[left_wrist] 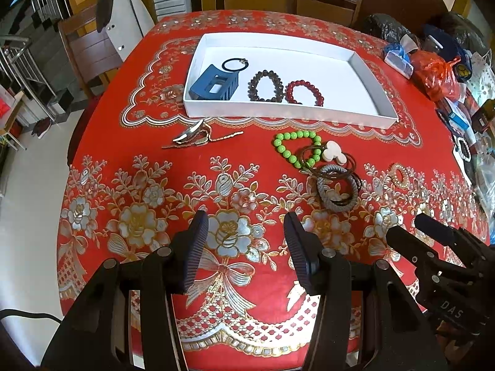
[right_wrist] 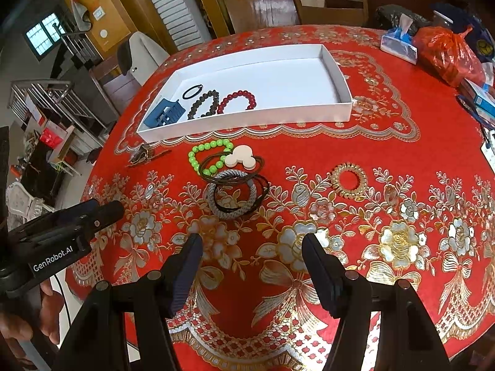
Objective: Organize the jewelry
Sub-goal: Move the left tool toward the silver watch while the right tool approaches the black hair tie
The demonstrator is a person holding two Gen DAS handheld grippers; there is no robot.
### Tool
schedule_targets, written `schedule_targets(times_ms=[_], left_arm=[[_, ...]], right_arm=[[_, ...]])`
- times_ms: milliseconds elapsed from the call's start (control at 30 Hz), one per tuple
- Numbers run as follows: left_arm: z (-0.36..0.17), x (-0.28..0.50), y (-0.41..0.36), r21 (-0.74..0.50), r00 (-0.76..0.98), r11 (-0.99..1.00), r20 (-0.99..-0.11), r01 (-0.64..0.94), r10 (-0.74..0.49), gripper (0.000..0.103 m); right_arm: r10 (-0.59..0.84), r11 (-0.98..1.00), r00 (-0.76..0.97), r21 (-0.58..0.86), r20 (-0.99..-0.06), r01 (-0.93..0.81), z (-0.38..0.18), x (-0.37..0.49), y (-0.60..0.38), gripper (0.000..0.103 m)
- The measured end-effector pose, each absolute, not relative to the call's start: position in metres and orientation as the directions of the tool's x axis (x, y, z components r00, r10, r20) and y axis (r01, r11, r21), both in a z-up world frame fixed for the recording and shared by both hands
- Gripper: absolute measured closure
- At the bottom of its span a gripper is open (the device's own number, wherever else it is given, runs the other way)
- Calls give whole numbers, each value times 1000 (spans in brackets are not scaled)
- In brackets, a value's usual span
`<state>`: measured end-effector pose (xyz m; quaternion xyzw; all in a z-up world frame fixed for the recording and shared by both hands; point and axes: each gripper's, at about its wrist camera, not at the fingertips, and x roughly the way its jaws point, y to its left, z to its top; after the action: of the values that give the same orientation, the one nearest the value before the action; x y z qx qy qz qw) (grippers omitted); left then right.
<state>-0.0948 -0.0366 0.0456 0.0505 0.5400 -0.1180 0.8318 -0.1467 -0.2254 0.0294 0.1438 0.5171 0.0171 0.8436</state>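
Four pieces are already lying in the white tray — green bead bracelet and the rest still waiting on the tabletop; left tongs and right tongs are both hanging apart, empty.

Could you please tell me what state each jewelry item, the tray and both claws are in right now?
White tray: partly filled, right half bare.
Blue hair clip: in tray.
Black hair tie: in tray.
Dark bead bracelet: in tray.
Red bead bracelet: in tray.
Green bead bracelet: on tablecloth, tangled in cords.
Gold ring: on tablecloth, alone.
Left claw: open, empty.
Right claw: open, empty.
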Motion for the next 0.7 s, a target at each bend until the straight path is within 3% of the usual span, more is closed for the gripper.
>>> schedule_targets(times_ms=[700], left_arm=[[15, -44, 47, -192, 297, 981, -936, 24, -190, 47]], right_arm=[[208, 959, 413, 268, -887, 93, 15, -119, -227, 39]])
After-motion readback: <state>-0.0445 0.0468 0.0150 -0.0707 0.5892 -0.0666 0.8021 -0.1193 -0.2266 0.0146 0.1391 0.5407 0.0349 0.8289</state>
